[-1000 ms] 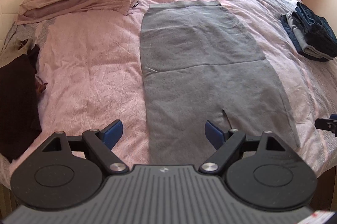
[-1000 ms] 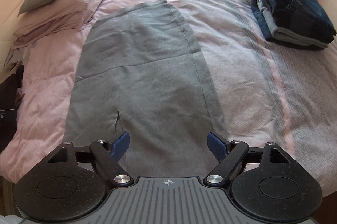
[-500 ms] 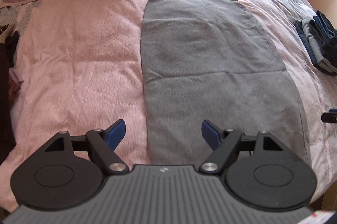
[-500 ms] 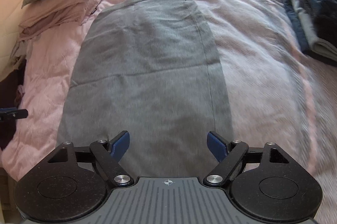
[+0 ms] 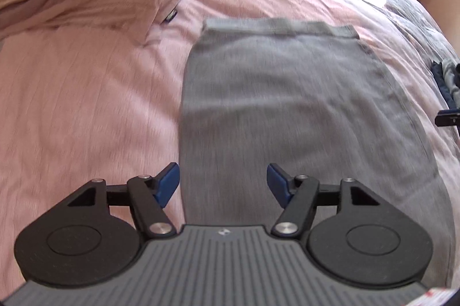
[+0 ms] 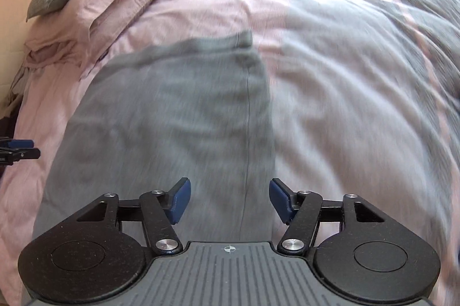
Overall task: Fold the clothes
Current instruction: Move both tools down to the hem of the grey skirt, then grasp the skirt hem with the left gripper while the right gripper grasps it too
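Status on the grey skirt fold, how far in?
Done: grey skirt lies spread flat on the pink duvet; a folded pile sits at the bed's right edge. In hand: nothing. Left gripper and right gripper are both open over the hem end. Left: grasp the hem and make every fold.

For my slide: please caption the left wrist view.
Open left gripper above flat grey knit skirt on pink bedspread.

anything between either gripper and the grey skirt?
Nothing visible. The grey skirt lies flat on the pink duvet; left gripper and right gripper hang open right over its near end.
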